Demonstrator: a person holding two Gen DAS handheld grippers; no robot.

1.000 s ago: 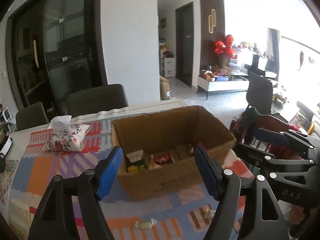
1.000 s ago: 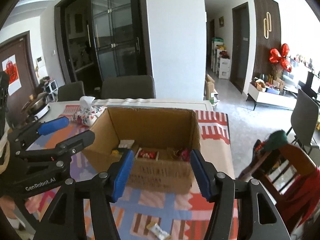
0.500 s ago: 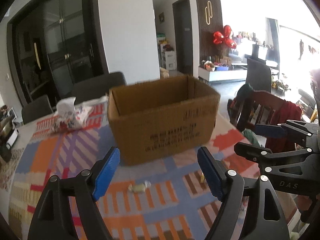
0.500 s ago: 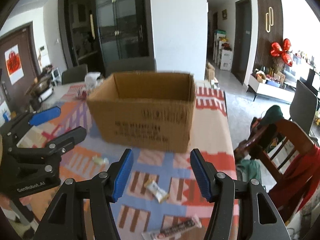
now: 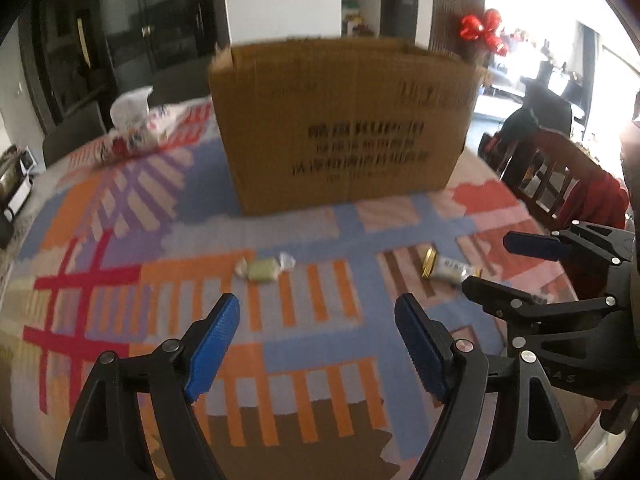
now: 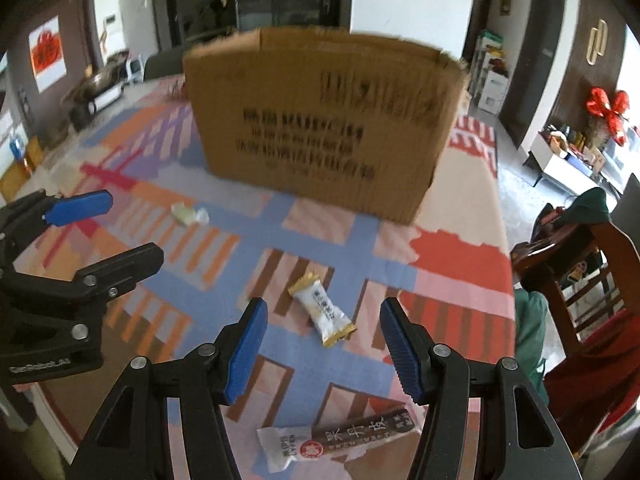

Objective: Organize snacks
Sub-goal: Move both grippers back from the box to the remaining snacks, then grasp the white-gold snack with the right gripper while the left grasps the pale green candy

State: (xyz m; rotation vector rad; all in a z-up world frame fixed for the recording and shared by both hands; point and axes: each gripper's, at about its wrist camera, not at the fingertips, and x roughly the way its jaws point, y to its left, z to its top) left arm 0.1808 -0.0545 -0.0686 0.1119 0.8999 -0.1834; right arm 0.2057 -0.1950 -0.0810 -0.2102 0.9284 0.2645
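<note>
- The box (image 6: 324, 120) stands upright on the desk (image 6: 452, 248), open at the top. It looks like stiff cardboard, and since it only receives the snacks I judge nobody needs to lift it.
- The left hand-held gripper (image 5: 316, 344) hangs low over the patterned cloth with its jaws wide apart and nothing between them. The right hand-held gripper (image 6: 322, 344) is the same: spread wide and empty.
- The long bar (image 6: 340, 440) lies flat at the near edge of the desk, just below the right gripper. It looks light and fairly stiff in a slick wrapper. I'd pinch it across the middle, as the crimped ends would likely slide out.
- The white packet (image 6: 323, 310) with gold ends sits between the right gripper's blue pads (image 6: 244, 344), on the cloth and well short of the box. It seems light and soft, with crinkly foil. A gentle squeeze across its narrow waist should do, since hard pressure might crush what's inside.
- The green candy (image 5: 265, 269) lies ahead of the left gripper, apart from the packet. It is tiny and twist-wrapped, and probably firm. Better to take it by the body than by the flimsy tails.
</note>
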